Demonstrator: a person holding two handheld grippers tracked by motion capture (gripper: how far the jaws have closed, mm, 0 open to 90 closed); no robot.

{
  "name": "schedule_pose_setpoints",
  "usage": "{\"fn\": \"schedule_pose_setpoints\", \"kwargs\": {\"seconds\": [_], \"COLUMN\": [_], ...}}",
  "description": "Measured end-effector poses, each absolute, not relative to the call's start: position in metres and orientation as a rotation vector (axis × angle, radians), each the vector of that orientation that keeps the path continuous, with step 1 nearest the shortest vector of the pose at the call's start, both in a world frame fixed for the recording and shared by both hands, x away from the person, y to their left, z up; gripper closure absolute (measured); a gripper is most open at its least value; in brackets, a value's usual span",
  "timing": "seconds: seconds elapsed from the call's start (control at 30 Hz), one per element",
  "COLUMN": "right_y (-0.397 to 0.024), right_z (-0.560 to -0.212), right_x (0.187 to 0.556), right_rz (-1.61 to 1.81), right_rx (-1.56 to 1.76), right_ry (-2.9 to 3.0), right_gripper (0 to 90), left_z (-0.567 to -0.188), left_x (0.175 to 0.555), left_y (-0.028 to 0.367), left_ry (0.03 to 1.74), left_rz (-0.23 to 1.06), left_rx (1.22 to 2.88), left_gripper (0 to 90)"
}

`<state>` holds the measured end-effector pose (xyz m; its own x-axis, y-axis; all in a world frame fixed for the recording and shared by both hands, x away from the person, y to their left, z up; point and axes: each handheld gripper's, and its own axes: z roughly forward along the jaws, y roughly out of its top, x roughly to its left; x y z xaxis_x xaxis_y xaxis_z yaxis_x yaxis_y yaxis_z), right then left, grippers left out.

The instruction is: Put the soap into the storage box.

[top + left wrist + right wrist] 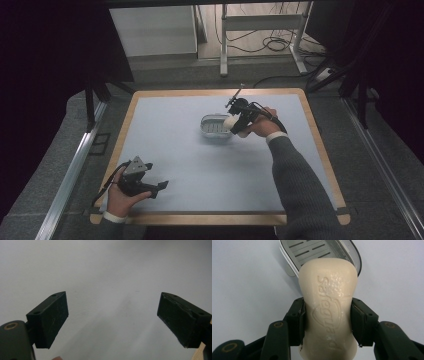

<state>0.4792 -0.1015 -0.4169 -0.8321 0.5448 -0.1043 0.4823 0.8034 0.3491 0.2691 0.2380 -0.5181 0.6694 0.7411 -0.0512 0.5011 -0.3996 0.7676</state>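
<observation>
A cream bar of soap (328, 307) with embossed lettering sits between the two black jaws of my right gripper (328, 321), which is shut on its sides. Past the bar's far end lies an oval soap dish (299, 250) with a slotted grey insert. From above, the soap (230, 123) hangs over the right end of the dish (212, 134), with the right gripper (237, 121) at mid-table. My left gripper (163, 186) rests near the table's front left corner, its jaws wide apart over bare mat, and the left gripper (112, 320) holds nothing.
A pale blue-grey mat (200, 165) covers a wooden-edged table (320, 150). Metal rails run along both sides of the table. A desk frame and cables (275, 42) stand on the floor beyond the far edge.
</observation>
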Motion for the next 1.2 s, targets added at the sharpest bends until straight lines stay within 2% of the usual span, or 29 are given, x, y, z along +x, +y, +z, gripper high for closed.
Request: {"fn": "schedule_pose_setpoints", "kwargs": {"seconds": [1.2], "right_y": [-0.070], "right_z": [-0.419], "right_x": [0.509], "right_rz": [0.452], "right_rx": [0.710], "right_ry": [2.819], "right_gripper": [49.6], "left_z": [-0.519], "left_x": [0.270], "left_y": [0.238], "left_ry": [0.957], "left_rz": [0.377], "left_rx": [2.087], "left_gripper": [10.5]}}
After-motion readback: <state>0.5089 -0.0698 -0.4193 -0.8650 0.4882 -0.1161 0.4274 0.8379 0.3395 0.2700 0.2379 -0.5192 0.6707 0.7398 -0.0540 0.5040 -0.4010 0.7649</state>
